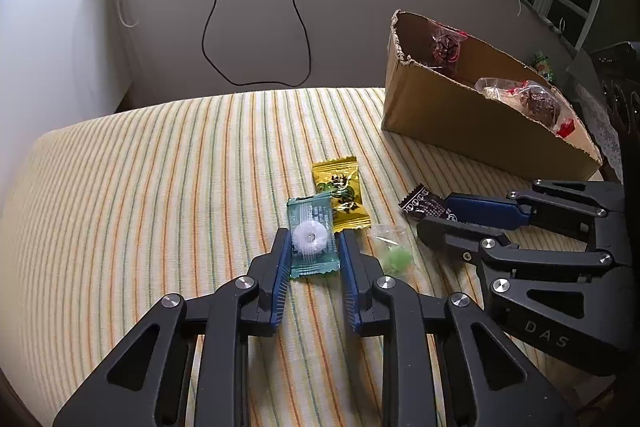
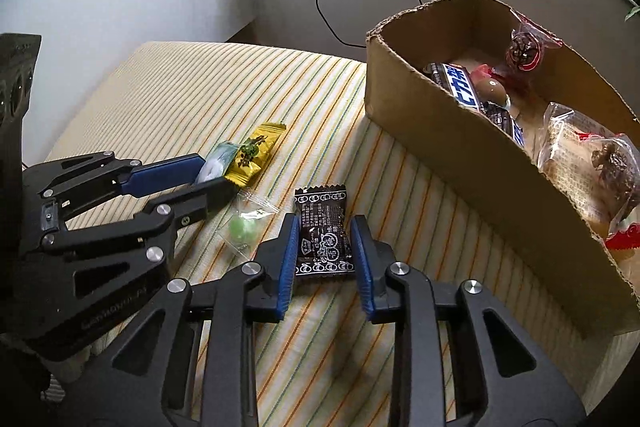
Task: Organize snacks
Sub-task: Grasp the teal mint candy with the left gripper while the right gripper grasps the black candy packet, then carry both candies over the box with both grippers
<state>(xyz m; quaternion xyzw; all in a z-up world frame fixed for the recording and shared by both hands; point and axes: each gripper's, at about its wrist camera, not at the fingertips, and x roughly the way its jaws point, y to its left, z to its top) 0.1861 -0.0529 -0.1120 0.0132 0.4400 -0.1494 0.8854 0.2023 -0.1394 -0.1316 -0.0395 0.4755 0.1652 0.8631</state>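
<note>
Hand-held grippers (image 1: pixel 314 247) (image 2: pixel 325 239) clamping wrapped candies (image 1: pixel 311 239).

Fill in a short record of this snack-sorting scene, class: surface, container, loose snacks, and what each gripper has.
surface: striped cloth
container: open cardboard box, already holding several wrapped snacks
loose snacks: teal mint packet, yellow packet, clear packet with green candy, dark brown packet
left gripper: fingers closed on the teal mint packet, on the cloth
right gripper: fingers closed on the dark brown packet, on the cloth
yellow packet: partly under the teal one
</note>
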